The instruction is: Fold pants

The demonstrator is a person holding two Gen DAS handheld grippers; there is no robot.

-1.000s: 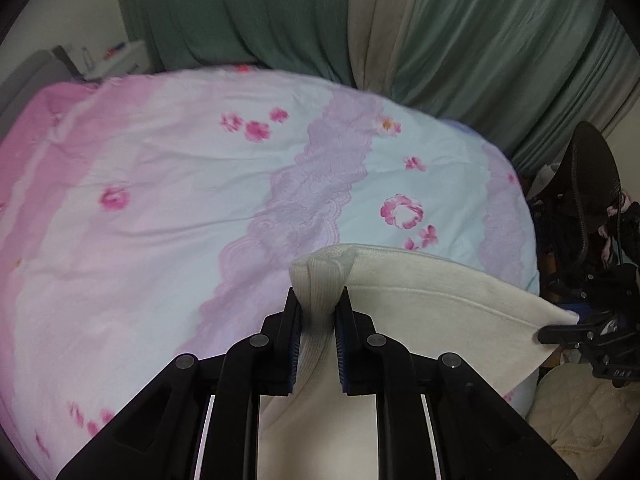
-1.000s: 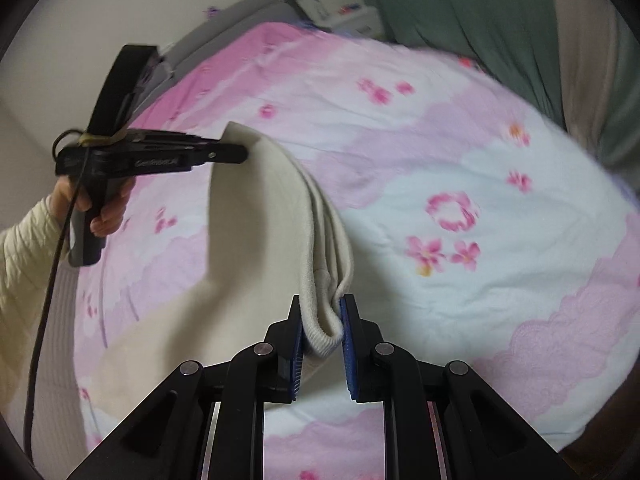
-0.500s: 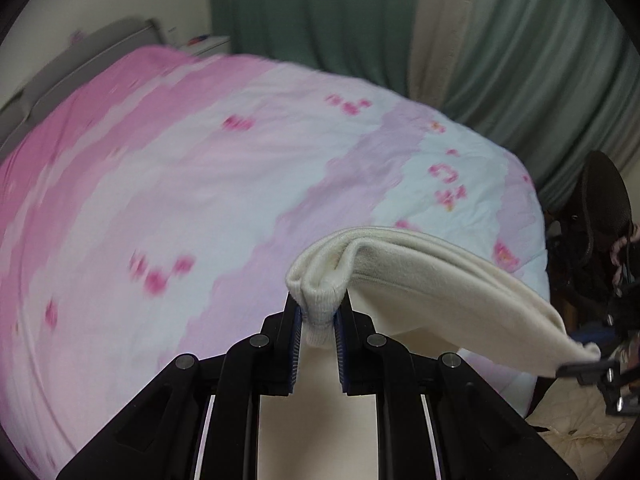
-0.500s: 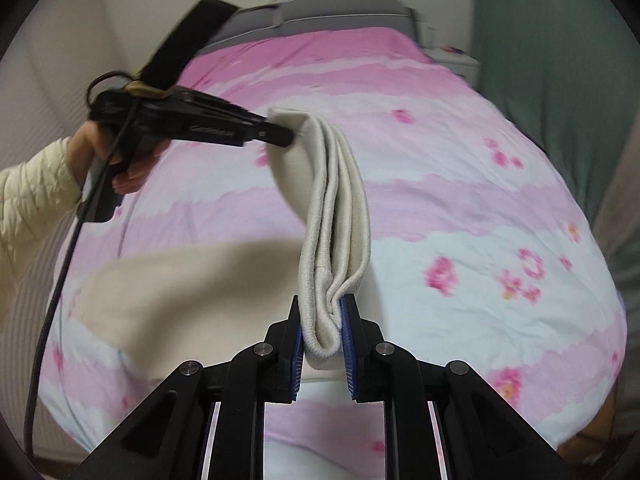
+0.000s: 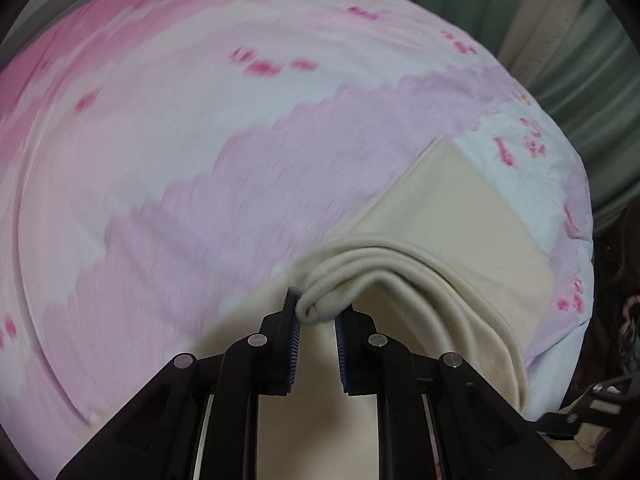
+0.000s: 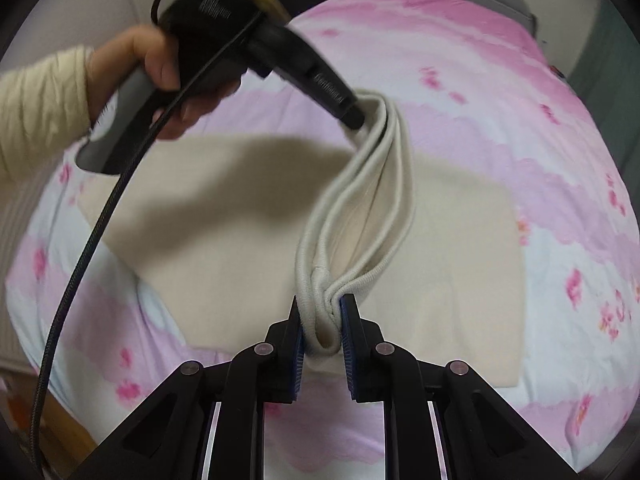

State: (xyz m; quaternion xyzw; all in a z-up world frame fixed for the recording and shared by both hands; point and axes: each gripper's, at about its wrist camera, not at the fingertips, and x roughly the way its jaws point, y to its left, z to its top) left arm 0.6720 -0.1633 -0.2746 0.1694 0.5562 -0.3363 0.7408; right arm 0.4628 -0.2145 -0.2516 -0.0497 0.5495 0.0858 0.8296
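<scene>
2 grippers, left gripper and right gripper, jaws clamped on cream pants waistband.

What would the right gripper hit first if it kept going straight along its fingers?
Likely the lower layer of the cream pants spread on the bedspread; the right gripper already pinches their ribbed band. Depth unclear.

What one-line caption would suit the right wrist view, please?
Right tool and left tool grip the ribbed waistband of cream knitted pants, raised over a pink floral bedspread.
</scene>
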